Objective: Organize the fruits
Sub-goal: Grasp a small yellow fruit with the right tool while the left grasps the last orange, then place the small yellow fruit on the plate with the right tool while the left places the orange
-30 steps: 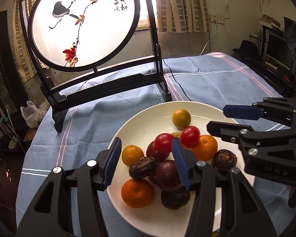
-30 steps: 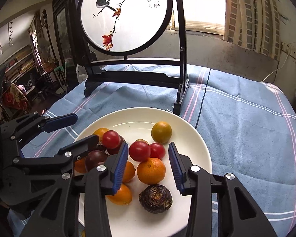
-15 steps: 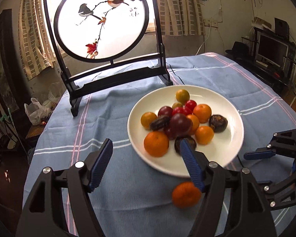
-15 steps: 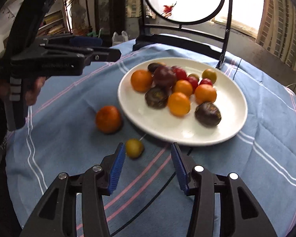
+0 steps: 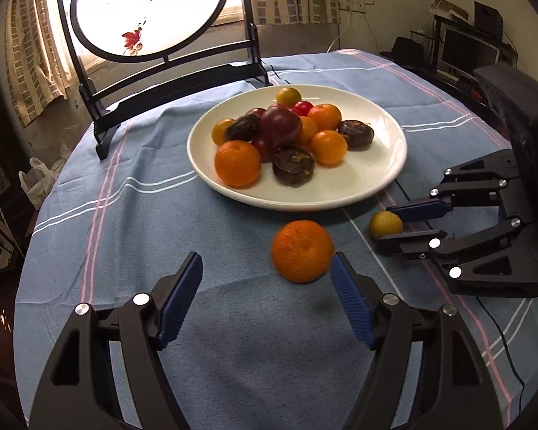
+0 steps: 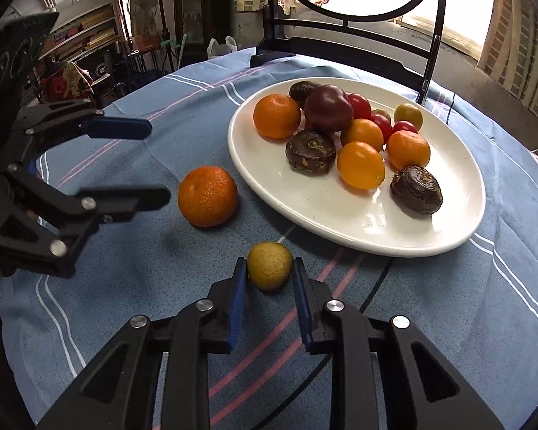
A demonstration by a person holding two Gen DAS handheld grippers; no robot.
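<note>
A white plate (image 5: 387, 165) (image 6: 340, 222) holds several fruits: oranges, red tomatoes, a dark red plum and brown water chestnuts. A loose orange (image 5: 302, 251) (image 6: 207, 195) lies on the blue cloth in front of the plate. My left gripper (image 5: 267, 286) (image 6: 143, 161) is open, the orange just ahead by its right finger. A small yellow fruit (image 5: 385, 224) (image 6: 269, 266) lies beside the plate. My right gripper (image 6: 270, 274) (image 5: 401, 222) has its blue pads close on both sides of the yellow fruit, which rests on the cloth.
A round painted screen on a black stand (image 5: 168, 68) (image 6: 340, 46) stands behind the plate. A thin cable (image 5: 498, 326) runs over the cloth at right. The round table's edge (image 5: 36, 222) drops off to a cluttered room.
Both grippers pulled back from above the plate and came down low toward the cloth. The right gripper's jaws narrowed around the yellow fruit. The left closed in on the loose orange.
</note>
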